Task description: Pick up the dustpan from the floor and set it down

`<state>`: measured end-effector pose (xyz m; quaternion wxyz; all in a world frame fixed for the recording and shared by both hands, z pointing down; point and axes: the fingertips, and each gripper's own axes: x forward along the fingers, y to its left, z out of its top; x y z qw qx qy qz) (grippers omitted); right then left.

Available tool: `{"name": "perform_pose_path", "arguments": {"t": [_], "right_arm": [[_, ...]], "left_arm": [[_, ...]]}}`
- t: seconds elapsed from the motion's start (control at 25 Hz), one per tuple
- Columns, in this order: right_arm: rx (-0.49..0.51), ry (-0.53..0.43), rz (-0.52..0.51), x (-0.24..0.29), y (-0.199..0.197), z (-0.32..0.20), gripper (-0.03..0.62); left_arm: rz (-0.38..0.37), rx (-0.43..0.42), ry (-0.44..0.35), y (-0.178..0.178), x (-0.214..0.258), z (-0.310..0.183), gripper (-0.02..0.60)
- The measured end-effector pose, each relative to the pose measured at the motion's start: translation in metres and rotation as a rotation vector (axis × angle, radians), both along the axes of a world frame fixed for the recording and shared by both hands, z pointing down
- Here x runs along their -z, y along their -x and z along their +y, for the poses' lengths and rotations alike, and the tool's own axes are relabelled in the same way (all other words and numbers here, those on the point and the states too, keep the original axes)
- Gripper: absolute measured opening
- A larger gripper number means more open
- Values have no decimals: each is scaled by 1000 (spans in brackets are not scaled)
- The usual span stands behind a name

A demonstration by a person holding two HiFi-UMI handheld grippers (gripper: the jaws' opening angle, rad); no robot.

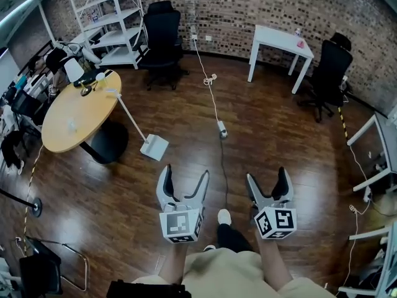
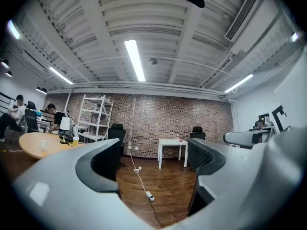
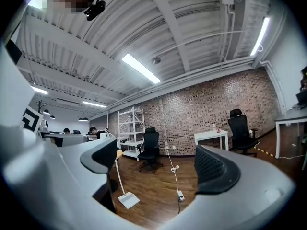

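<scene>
The head view looks steeply down on the wooden floor [image 1: 273, 148], with the left gripper [image 1: 184, 174] and right gripper [image 1: 266, 175] near its bottom edge. Both gripper views sit low, facing the far brick wall [image 1: 248, 5]; all share the cable [image 1: 209, 79].

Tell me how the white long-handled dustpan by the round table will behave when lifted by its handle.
The white long-handled dustpan looks like thin plastic, so probably light. Its slim handle slants up toward the round wooden table, seemingly leaning there; nudged, it may topple. Gripped high, the pan would likely swing below the jaws.
</scene>
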<state>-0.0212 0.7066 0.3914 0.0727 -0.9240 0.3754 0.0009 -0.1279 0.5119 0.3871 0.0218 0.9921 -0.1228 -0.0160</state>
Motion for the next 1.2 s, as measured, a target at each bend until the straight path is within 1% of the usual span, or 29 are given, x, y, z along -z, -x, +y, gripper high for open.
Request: {"name": "perform_pose_path", "arguments": {"t": [0.24,0.48,0.56,0.68,0.84,1.04,1.2], "right_arm": [[17,-14,2,-10,-74,-21,494],[31,-37,31,-1,-169,-30,492],[47,-47,30,2,-197,-30,492],[68,-55,32,6,-230,-37,492],[80,-38,38,3,-255,-47,492],[77,-39,16,-5,-285,-58,492],[82,-44,6,-10,-308,-82,492]], "left_arm": [[-26,-8,-12,-78,-7,-15,417],[-3,-6,-33,-174,10,-25,417],[10,-13,-50,-201,18,-20,414],[-4,-33,-64,-236,18,-17,414],[-43,-44,-70,-265,11,-23,414],[-51,-26,-75,-290,12,-42,414],[-57,-12,-76,-307,5,-68,414]]}}
